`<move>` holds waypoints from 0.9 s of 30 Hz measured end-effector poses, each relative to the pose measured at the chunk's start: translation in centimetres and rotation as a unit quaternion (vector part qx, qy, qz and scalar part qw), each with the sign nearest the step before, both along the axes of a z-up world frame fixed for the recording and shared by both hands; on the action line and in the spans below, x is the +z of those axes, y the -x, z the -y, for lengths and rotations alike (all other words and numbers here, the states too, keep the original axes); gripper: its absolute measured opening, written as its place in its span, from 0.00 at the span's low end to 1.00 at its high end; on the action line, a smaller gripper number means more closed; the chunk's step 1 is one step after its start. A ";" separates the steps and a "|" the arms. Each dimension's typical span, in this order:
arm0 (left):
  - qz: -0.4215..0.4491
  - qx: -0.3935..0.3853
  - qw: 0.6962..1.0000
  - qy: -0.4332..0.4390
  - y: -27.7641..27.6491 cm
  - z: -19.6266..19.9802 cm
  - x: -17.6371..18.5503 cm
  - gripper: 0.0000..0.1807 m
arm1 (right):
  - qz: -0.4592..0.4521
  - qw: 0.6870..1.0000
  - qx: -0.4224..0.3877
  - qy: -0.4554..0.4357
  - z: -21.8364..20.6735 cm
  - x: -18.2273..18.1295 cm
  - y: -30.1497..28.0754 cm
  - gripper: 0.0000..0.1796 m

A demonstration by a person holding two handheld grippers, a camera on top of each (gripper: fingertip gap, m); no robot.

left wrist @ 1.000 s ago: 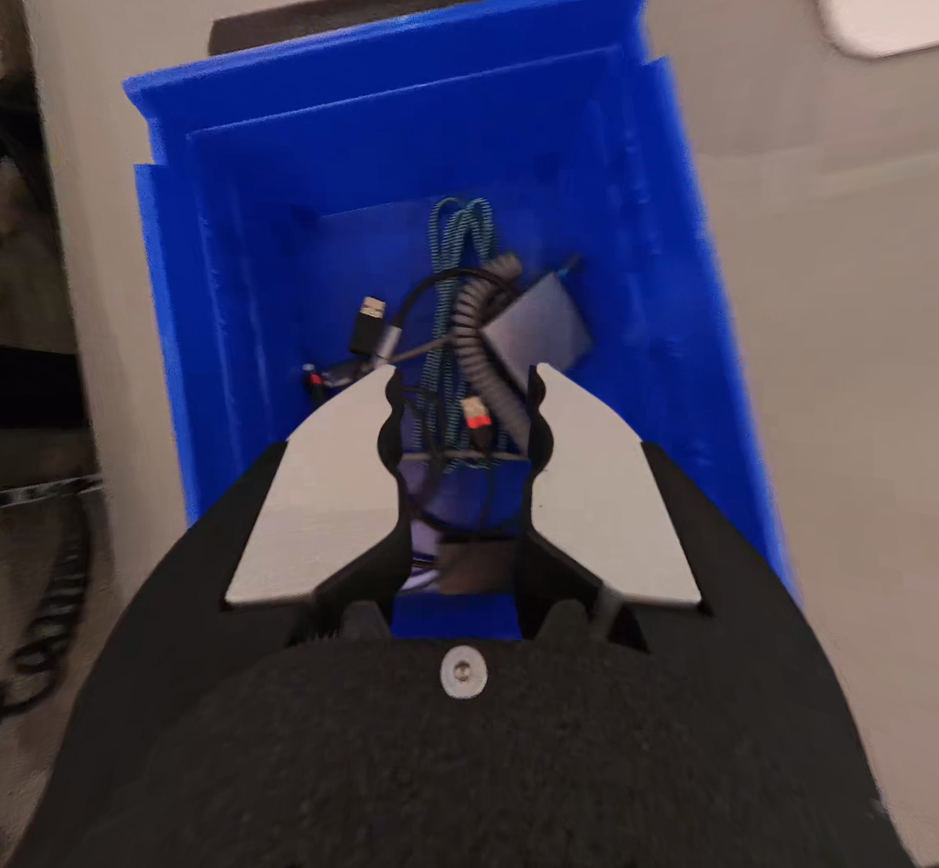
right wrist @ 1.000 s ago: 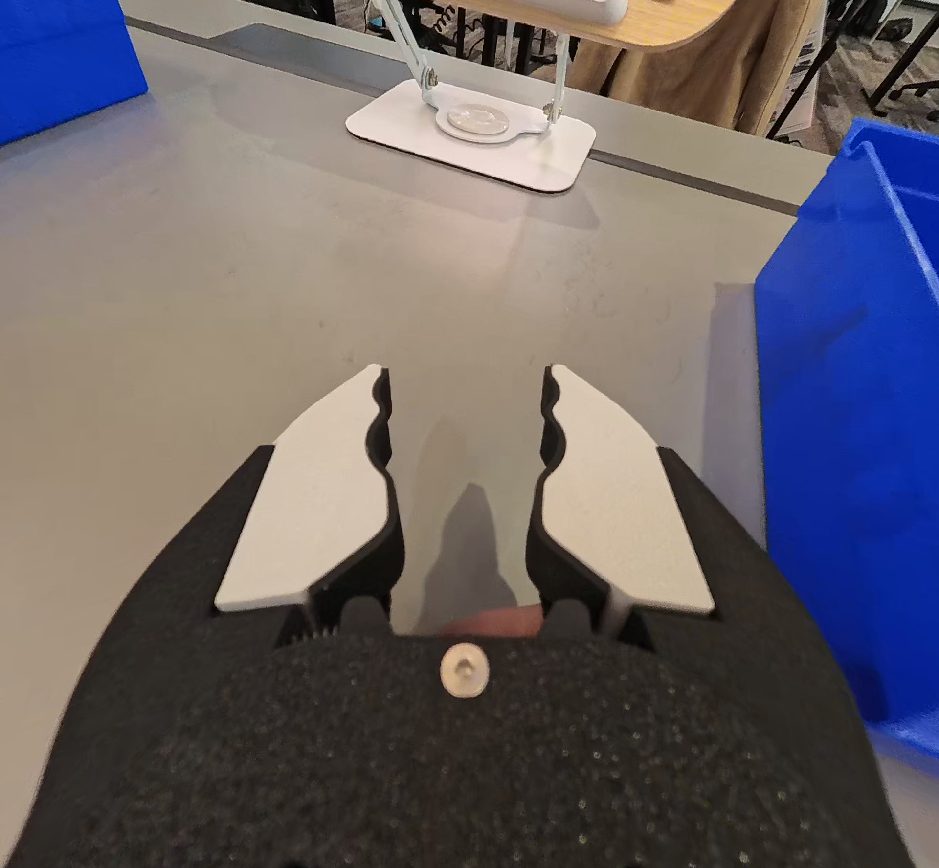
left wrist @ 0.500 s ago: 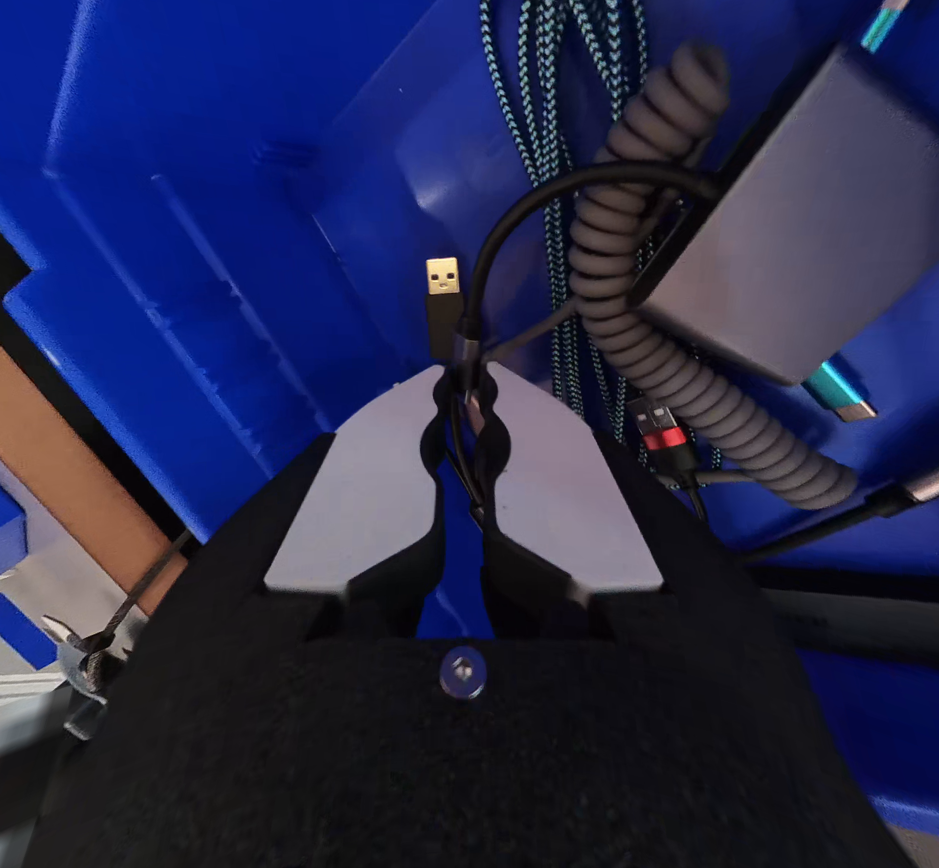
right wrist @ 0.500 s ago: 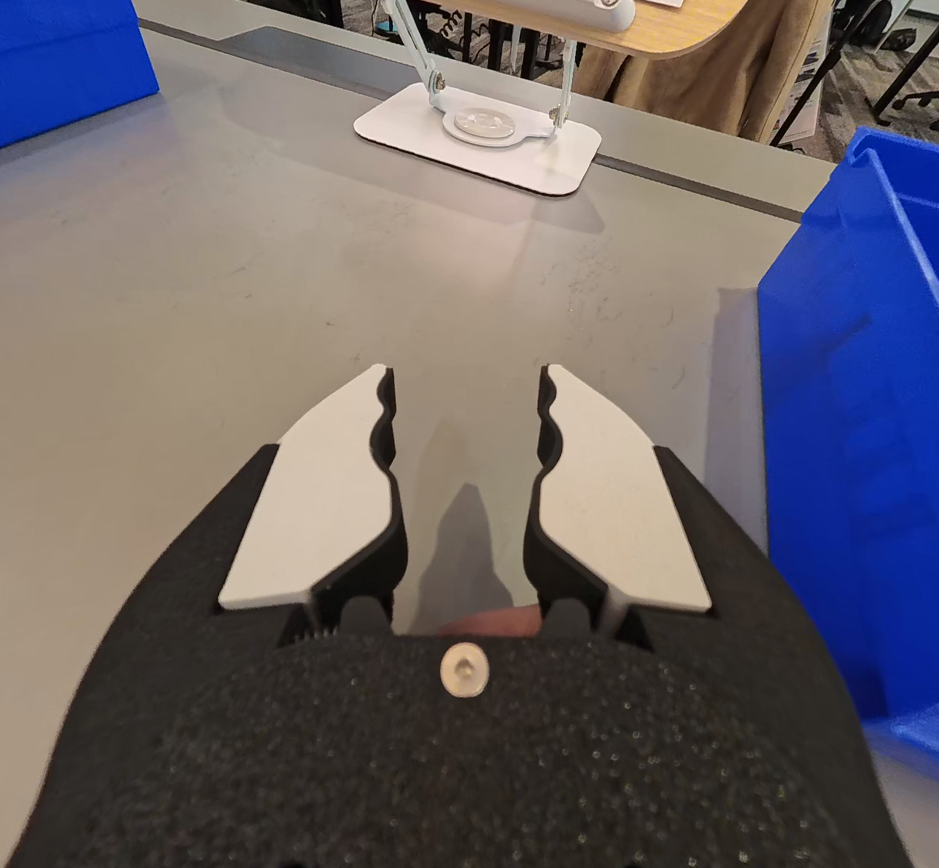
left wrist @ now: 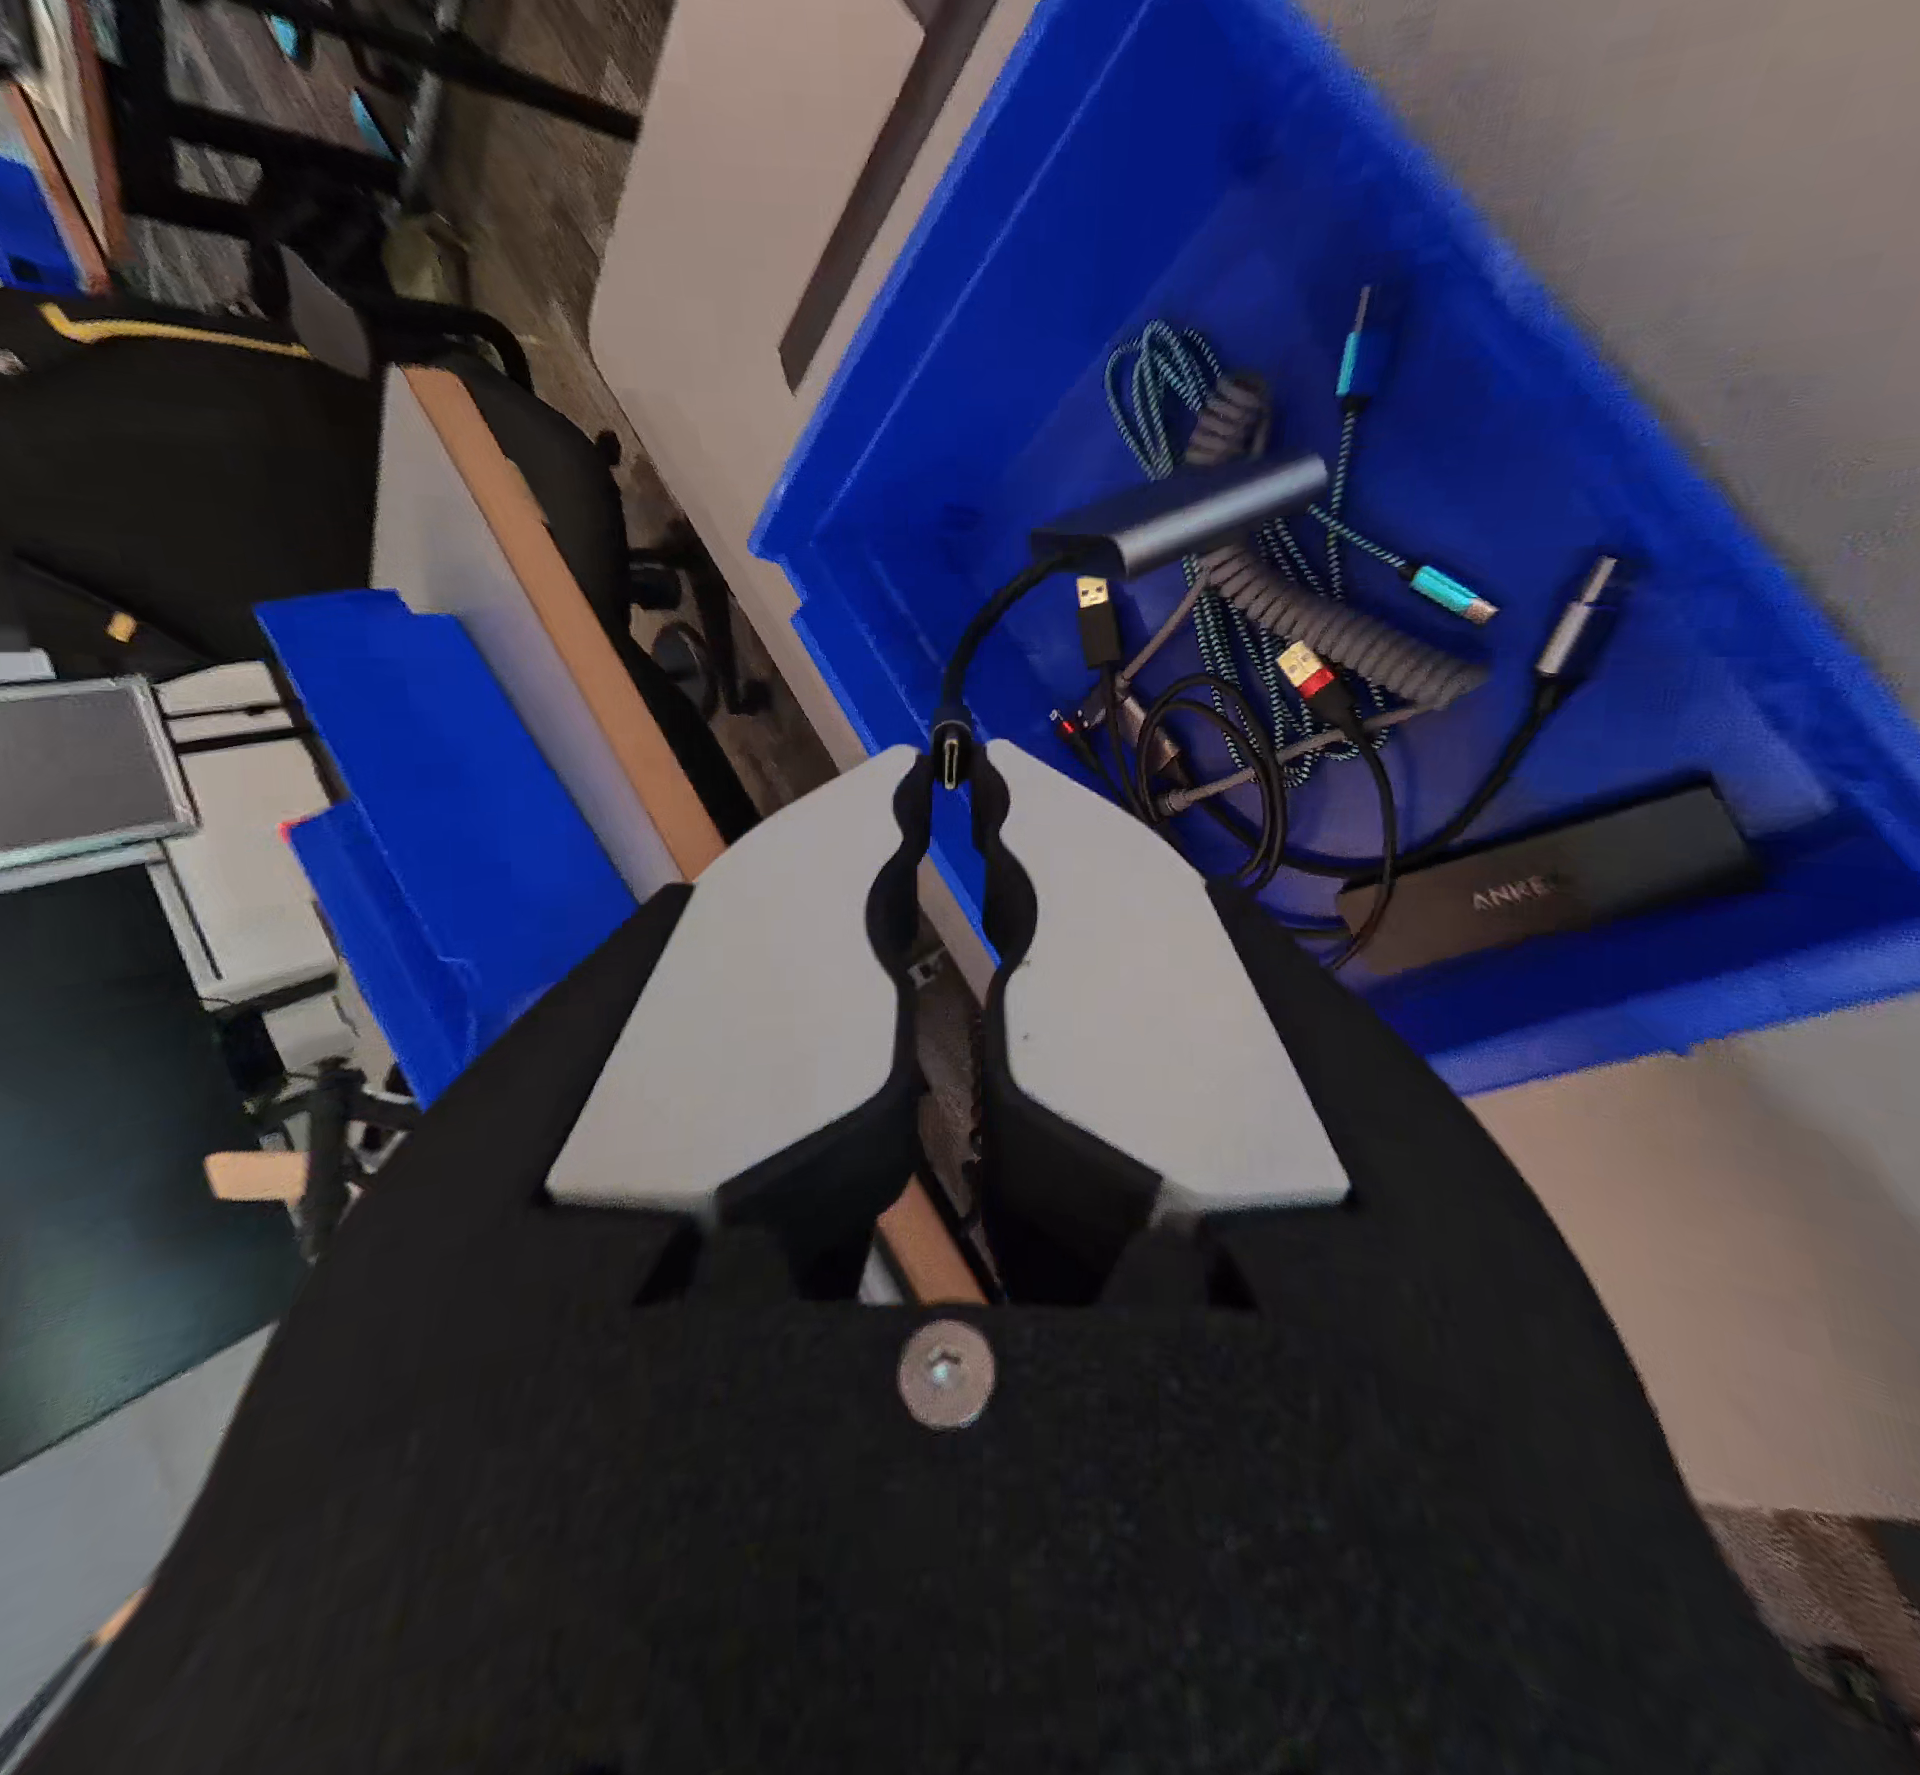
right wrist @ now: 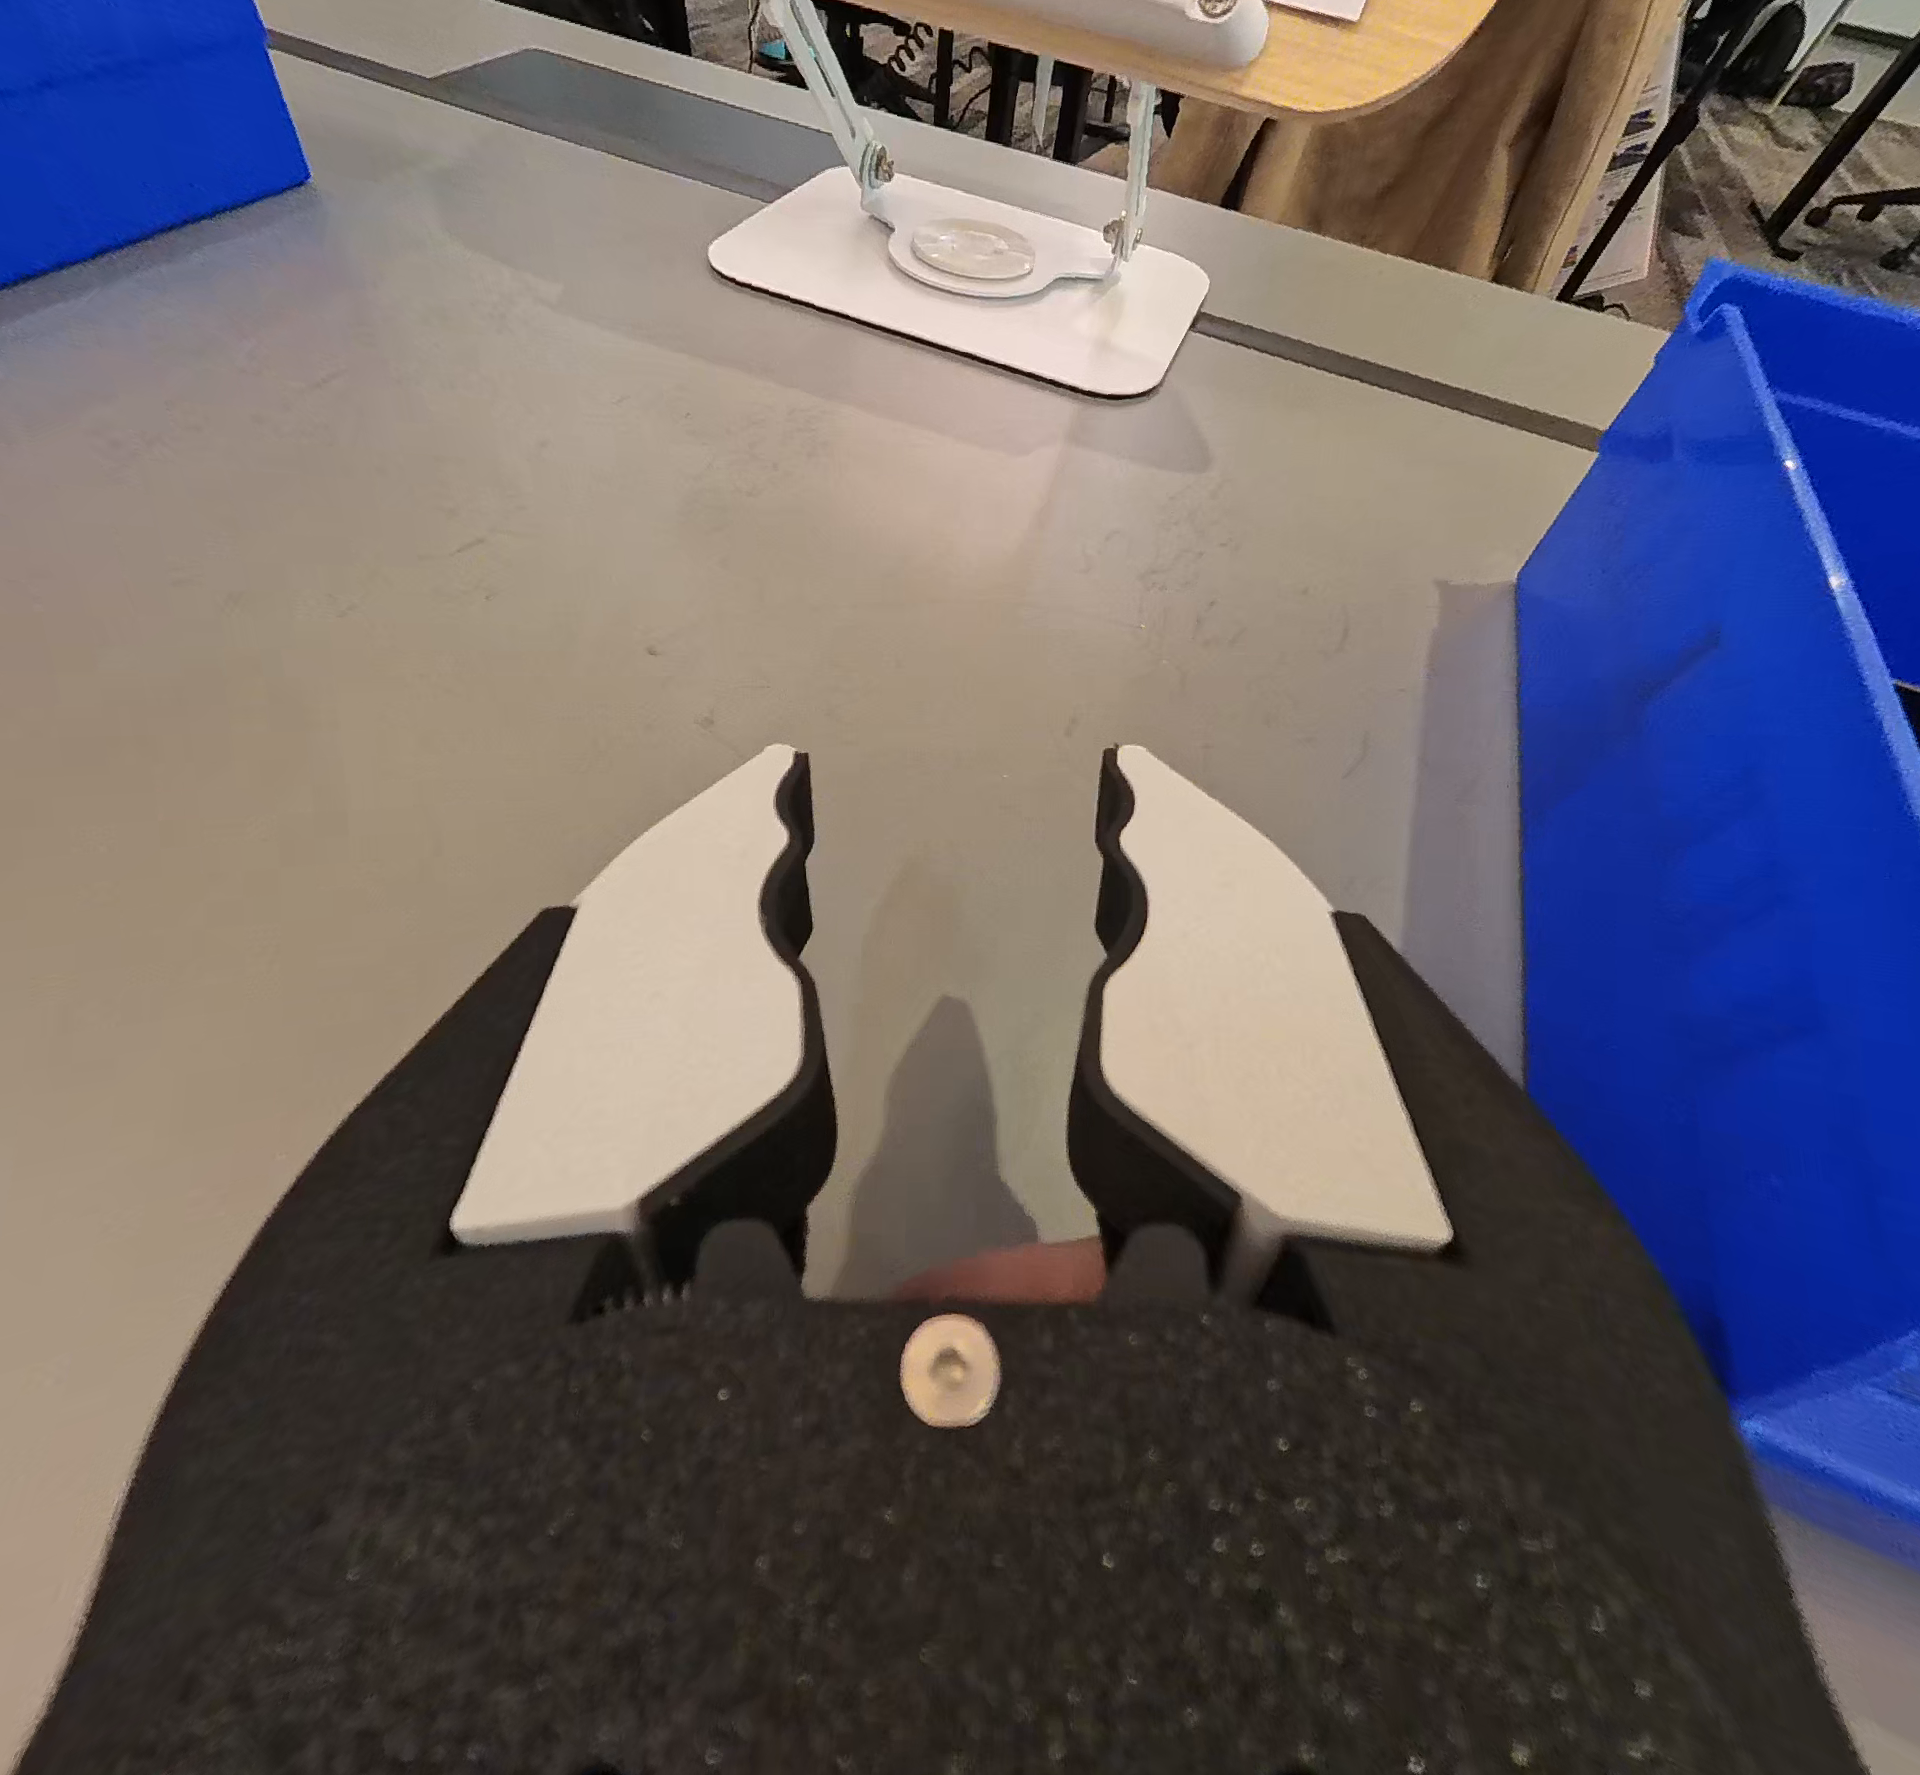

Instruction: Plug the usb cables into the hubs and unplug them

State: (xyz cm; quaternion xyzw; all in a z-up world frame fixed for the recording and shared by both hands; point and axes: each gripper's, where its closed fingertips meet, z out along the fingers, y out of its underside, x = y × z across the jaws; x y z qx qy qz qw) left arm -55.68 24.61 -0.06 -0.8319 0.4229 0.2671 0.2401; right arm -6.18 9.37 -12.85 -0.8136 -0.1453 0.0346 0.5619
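Grey counter (right wrist: 644, 520) carries everything, with an office of desks and chairs behind it. Taking the blue bin (left wrist: 1195, 198) of the left wrist view as landmark: off its left corner, clear of the rim, the left tongs (left wrist: 954, 761) are pinched nearly shut on the small plug (left wrist: 953, 751) at the end of a short black lead (left wrist: 987, 619). That lead arcs back over the rim to the grey hub (left wrist: 1195, 515), which sits atop the pile inside the bin. To the right of the hub lie a teal braided cable (left wrist: 1164, 385), a grey coiled cable (left wrist: 1340, 629), a red-collared plug (left wrist: 1307, 671) and, against the near wall, a black hub (left wrist: 1558, 878).

In the right wrist view the right tongs (right wrist: 956, 759) gape wide, holding nothing, low over bare counter, between one blue bin (right wrist: 125, 63) at far left and another (right wrist: 1704, 790) at right, a white stand (right wrist: 956, 291) beyond.

The hub hangs by its plug alone, I judge. The grip is at the fingertips only, so the plug could slip or twist out. The black lead passes close to the loose cables; pulling on may drag them along or snag the hub on the rim. With the view tilted and blurred, a quick swing could fling it.
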 end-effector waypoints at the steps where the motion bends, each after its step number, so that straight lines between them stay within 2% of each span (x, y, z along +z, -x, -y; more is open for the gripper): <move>1: -0.001 -0.012 1.000 -0.005 -0.9 0.5 1.0 0.04 | -0.001 1.000 0.001 0.000 0.0 0.0 0.0 0.29; 8: 0.026 -0.112 0.992 -0.042 -10.1 4.1 6.6 0.04 | -0.013 1.000 0.007 0.006 0.3 0.1 0.3 0.29; 12: 0.089 -0.177 0.980 -0.030 -17.3 6.0 6.5 0.04 | -0.009 1.000 0.010 -0.001 0.4 0.8 0.4 0.29; 16: 0.140 -0.229 0.963 -0.009 -24.2 6.8 3.2 0.04 | -0.009 1.000 0.013 -0.003 0.5 1.2 0.5 0.29; 21: 0.177 -0.276 0.944 0.039 -31.6 7.6 -3.7 0.04 | -0.007 1.000 0.019 0.004 0.6 1.1 0.4 0.29; 27: 0.194 -0.312 0.926 0.092 -35.6 7.3 -10.4 0.04 | -0.010 0.999 0.026 0.016 0.7 0.9 -0.1 0.29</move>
